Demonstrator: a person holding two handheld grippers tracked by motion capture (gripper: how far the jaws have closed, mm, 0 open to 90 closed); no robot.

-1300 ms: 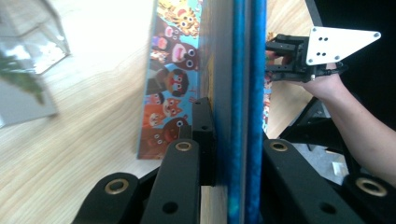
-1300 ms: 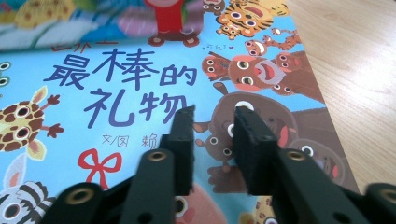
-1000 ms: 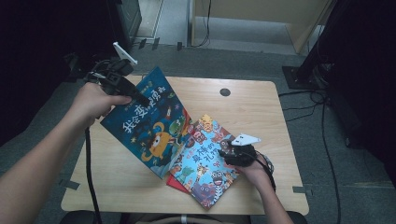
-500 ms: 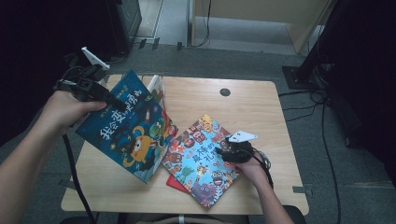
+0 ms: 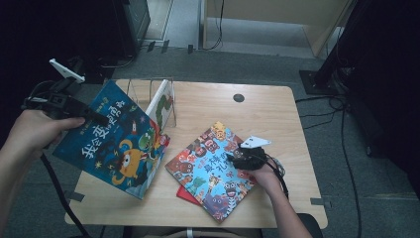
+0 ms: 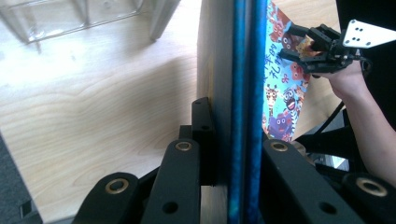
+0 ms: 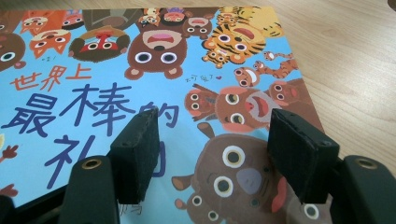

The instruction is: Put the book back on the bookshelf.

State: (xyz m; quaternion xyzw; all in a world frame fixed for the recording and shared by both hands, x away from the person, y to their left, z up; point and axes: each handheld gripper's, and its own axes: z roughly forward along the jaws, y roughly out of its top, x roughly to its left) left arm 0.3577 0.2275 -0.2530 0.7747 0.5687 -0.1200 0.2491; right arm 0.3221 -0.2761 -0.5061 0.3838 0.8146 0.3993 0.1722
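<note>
1. Lifting the dark blue picture book (image 5: 116, 144) off the left part of the worktop (image 5: 277, 114): the left gripper (image 5: 84, 115) has its jaws clamped on the book's upper edge; in the left gripper view the book's edge (image 6: 243, 93) runs straight up between them.
2. Book hangs tilted, its lower corner near the worktop's front edge. It reads as a thin hardback: stiff, fairly light, glossy cover likely slick. A one-edge grip lets it swing; a hold nearer the spine, mid-length, would steady it.
3. Second book, the animal-face book (image 5: 213, 171), lies flat at the middle front of the worktop, on top of a red book (image 5: 185, 195) whose corner peeks out below.
4. Right gripper (image 5: 237, 157) rests over the animal-face book's right edge. Its jaws have just been opening and now stand apart; the cover (image 7: 154, 70) lies beneath them, no pad pressing on it.
5. Clear wire bookstand (image 5: 148, 89) stands at the back left of the worktop, with a white-and-green book (image 5: 162, 105) leaning in it, just beside the lifted book's top corner.
</note>
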